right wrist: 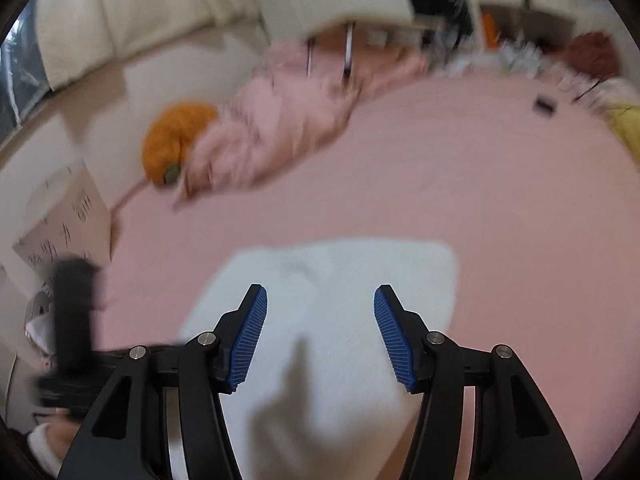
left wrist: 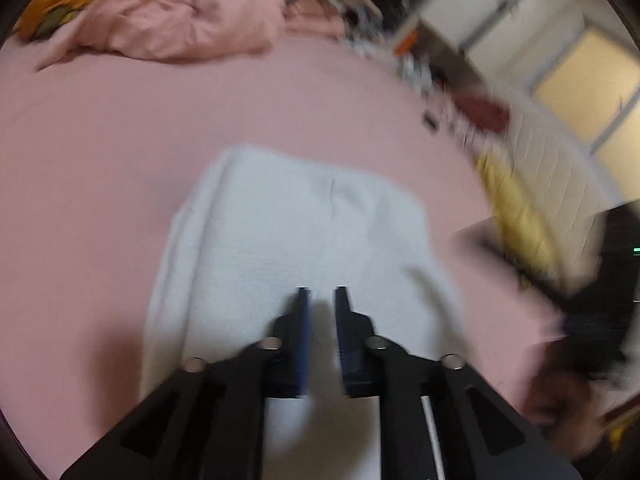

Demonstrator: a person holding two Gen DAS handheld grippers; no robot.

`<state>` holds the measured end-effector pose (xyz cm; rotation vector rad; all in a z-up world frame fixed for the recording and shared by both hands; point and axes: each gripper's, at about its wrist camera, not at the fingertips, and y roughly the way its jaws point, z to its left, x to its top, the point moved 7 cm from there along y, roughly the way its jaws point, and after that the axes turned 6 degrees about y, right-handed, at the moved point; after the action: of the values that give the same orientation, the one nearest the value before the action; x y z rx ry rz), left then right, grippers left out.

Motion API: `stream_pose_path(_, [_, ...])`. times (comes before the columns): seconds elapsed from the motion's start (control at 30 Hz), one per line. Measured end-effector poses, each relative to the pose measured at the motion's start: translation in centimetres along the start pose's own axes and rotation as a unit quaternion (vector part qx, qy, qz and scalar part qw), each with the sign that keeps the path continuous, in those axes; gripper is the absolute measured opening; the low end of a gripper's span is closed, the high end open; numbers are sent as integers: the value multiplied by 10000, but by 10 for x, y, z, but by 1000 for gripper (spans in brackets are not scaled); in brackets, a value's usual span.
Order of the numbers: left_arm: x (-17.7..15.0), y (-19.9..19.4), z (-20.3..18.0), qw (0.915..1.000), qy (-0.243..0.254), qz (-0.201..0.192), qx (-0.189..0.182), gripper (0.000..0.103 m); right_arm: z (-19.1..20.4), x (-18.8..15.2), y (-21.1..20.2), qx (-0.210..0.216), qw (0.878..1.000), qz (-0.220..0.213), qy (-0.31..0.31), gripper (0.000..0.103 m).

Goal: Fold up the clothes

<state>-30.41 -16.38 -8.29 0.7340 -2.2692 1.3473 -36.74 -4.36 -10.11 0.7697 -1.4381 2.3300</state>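
I'm working in a home bedroom, pink bedsheet [left wrist: 120, 140] across a bed, crumpled pink duvet [left wrist: 180, 16], orange cushion [right wrist: 176, 140], cardboard box [right wrist: 64, 224], white cupboards [left wrist: 500, 4] behind

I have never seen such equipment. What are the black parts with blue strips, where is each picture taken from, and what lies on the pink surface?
They are two hand-held grippers; a person carries one in each hand. Each picture comes from a camera on one gripper, looking along its fingers. The left gripper has its fingers nearly together, the right gripper stands open; neither holds anything. Below both lies a white folded cloth on the pink bed sheet. Further back are a crumpled pink blanket and an orange plush cushion.
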Motion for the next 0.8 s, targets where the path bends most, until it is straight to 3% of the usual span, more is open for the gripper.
stream_pose_path(0.03, [3,-10,-7,9996,182,-212,86,30,-10,-10,28,-205,9981,573,62,57])
stream_pose_path(0.07, [5,-19,-14,9983,396,-379,200,31,-16,-14,44,-286,9957,870,140,57])
stream_pose_path(0.13, [-10,-18,-22,9959,786,-175,413,31,-20,-7,48,-213,9961,797,298,57])
stream_pose_path(0.2, [-37,3,-11,9922,976,463,618,28,-15,15,32,-148,9989,302,313,57])
stream_pose_path(0.27, [-39,3,-8,9892,1179,418,762,27,-10,26,29,-147,9996,95,202,57])
stream_pose_path(0.37, [-33,-14,-18,9948,857,198,517,27,-14,0,72,-467,9922,1153,-41,57])
stream_pose_path(0.4, [-30,-26,-23,9959,801,9,421,27,-16,-6,79,-599,9895,1300,-213,57])
stream_pose_path(0.47, [-36,-34,-26,9944,941,-59,486,29,-12,-3,61,-588,9932,957,-319,57])
stream_pose_path(0.53, [-46,-25,-16,9929,998,220,604,30,-7,-5,12,-388,9988,264,-158,57])
stream_pose_path(0.6, [-65,-15,4,9912,1006,544,666,29,-2,-23,-40,-252,9992,-291,-130,57])
stream_pose_path(0.63, [-64,-19,6,9922,1002,436,596,28,1,-38,-61,-239,9985,-446,-188,57])
stream_pose_path(0.73, [-58,-43,3,9979,623,14,163,29,16,-97,-83,-347,9964,-348,-696,57])
stream_pose_path(0.8, [-64,-40,4,9953,890,51,387,30,22,-136,-74,-492,9929,15,-1082,57])
